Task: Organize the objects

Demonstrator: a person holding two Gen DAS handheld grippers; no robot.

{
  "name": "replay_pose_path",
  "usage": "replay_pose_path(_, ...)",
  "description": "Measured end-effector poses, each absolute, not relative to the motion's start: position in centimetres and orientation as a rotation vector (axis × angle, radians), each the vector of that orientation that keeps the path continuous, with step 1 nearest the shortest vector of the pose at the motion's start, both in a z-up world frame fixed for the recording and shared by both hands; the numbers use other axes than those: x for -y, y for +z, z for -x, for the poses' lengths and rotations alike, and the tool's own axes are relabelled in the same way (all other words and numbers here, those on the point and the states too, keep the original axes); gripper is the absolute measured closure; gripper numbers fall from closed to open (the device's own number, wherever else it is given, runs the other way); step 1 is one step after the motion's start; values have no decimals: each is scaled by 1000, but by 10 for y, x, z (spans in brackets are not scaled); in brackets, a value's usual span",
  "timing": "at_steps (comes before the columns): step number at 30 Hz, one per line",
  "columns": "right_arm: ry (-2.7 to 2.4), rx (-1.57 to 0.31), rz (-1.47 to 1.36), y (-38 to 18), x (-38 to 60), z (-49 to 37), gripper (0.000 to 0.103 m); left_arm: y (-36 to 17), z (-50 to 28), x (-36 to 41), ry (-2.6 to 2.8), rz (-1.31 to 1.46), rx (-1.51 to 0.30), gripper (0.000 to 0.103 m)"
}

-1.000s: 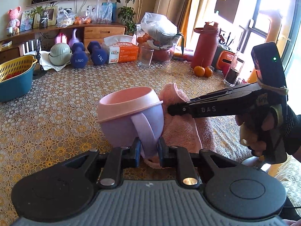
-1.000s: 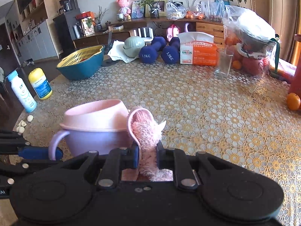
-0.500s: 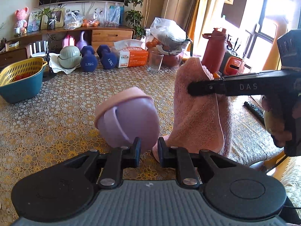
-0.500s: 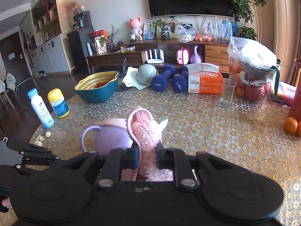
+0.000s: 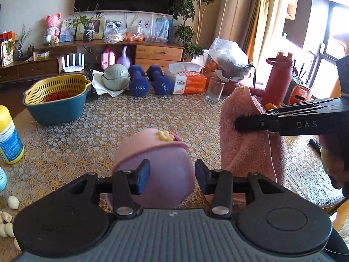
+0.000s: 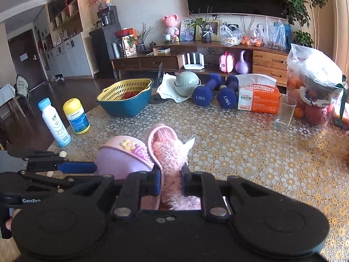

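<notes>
Two wrist fisheyes, close above the table point(image 5: 91, 131), facing the television wall, both catching the blue dumbbells point(image 6: 206, 91)

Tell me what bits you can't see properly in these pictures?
- Purple cup, left wrist view: its handle is hidden behind the left gripper, whose fingers are opening.
- Pink towel, right wrist view: its lower part is hidden behind the right gripper.
- Yellow-capped bottle, left wrist view: cut off by the edge.
</notes>
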State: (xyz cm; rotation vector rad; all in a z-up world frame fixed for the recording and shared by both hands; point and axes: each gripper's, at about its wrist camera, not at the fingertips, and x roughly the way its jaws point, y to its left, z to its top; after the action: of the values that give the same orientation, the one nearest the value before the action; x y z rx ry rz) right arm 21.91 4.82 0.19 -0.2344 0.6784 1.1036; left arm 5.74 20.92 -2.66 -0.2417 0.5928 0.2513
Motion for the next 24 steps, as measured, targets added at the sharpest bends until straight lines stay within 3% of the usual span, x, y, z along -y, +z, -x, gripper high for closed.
replay_pose_path(8,1220,-647,255,15,-93,-206,87,-25,-55,-226,288,233,-580,56)
replay_pose_path(24,1109,-786,147,-32,-95,-231,86,-41,-70,-224,216,249,-619,54)
